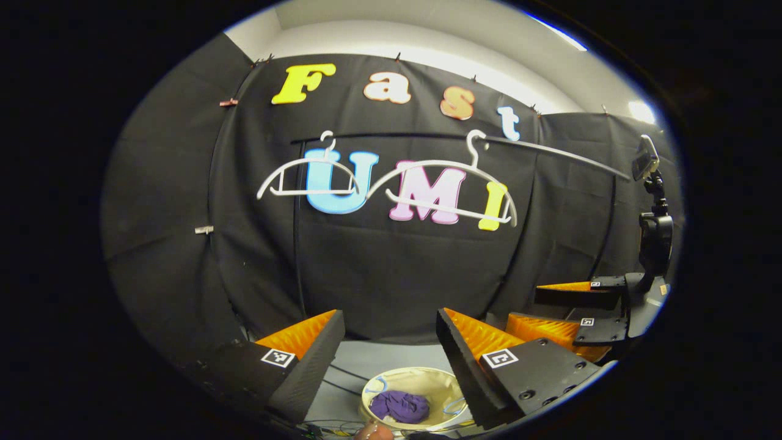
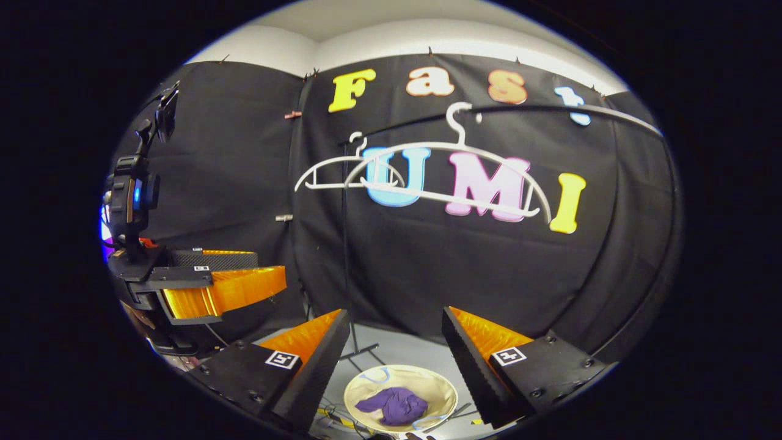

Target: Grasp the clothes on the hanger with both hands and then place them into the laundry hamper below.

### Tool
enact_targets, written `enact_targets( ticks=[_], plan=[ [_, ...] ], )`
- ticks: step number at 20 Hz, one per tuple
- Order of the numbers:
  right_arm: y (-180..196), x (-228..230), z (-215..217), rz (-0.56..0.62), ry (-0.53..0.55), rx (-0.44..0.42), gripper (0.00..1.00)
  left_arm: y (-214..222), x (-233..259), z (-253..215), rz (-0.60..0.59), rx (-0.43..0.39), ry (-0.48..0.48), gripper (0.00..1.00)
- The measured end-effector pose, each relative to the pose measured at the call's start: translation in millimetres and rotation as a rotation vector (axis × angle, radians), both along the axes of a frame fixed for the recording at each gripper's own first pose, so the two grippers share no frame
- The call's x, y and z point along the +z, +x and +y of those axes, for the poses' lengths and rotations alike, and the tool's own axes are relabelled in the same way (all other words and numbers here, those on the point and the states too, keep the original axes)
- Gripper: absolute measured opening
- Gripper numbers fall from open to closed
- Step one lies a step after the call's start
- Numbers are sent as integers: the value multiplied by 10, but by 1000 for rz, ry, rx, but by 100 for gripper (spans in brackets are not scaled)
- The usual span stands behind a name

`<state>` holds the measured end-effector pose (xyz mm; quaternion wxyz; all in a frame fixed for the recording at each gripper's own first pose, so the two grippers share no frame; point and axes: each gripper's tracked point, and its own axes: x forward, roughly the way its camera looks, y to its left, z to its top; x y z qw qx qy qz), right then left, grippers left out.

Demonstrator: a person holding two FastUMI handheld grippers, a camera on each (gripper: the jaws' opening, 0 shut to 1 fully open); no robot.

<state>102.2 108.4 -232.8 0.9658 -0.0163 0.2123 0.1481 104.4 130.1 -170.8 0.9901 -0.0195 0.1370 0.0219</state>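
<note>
Both my grippers are up and level, pointing at the black cloth wall, and both are spread wide with nothing between the fingers. In the left gripper view, my left gripper (image 1: 391, 342) frames the scene from the bottom, fingers well apart, gripping nothing; down at six o'clock, between the two fingers, sits the laundry hamper (image 1: 421, 382), a pale round tub on the grey floor (image 1: 391, 354), and the purple clothes (image 1: 400, 406) lie crumpled inside it. Off at four o'clock in that same view I can see my right gripper (image 1: 565, 311) beside me, its fingers also parted, the camera mount (image 1: 654, 232) standing upright on top of it. Up at twelve o'clock two white hangers hang bare on the dark rail (image 1: 550, 150): the left hanger (image 1: 308, 177) smaller and farther off, the right hanger (image 1: 449, 189) tilted, nearer. Switching to the right gripper view: my right gripper (image 2: 394, 342) open wide, empty, with the hamper (image 2: 427, 382) again at six o'clock between the fingers and the purple bundle (image 2: 394, 406) resting in its middle. At nine o'clock my left gripper (image 2: 244, 278) hangs close alongside, level, jaws apart. The two hangers (image 2: 427, 177) overlap at twelve o'clock, nothing draped on them, and the rack's thin stand (image 2: 351, 293) drops to the floor just behind the hamper.
</note>
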Motion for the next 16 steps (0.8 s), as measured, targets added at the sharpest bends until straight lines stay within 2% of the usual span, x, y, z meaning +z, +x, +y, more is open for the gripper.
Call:
enact_targets(
  ticks=[2,3,5,6,8,10,12,16],
  plan=[
    [-111,289,25,-70,13,-43,98,-160,245,-22,-57,-39,37,95],
    [-170,421,37,-93,23,-63,98,-222,338,-41,-81,-55,50,92],
    [-344,709,30,-138,50,-101,96,-394,553,-105,-128,-85,58,95],
    [-392,863,12,-174,63,-122,98,-471,689,-124,-161,-93,61,92],
    [-457,1133,-24,-251,84,-165,96,-625,920,-147,-219,-99,74,95],
    [-568,1371,-71,-322,102,-204,100,-764,1063,-195,-261,-100,98,95],
    [-644,1592,-145,-392,115,-243,98,-838,1231,-272,-305,-107,116,92],
    [-728,1789,-275,-460,111,-276,100,-890,1469,-414,-381,-92,125,94]
  ],
)
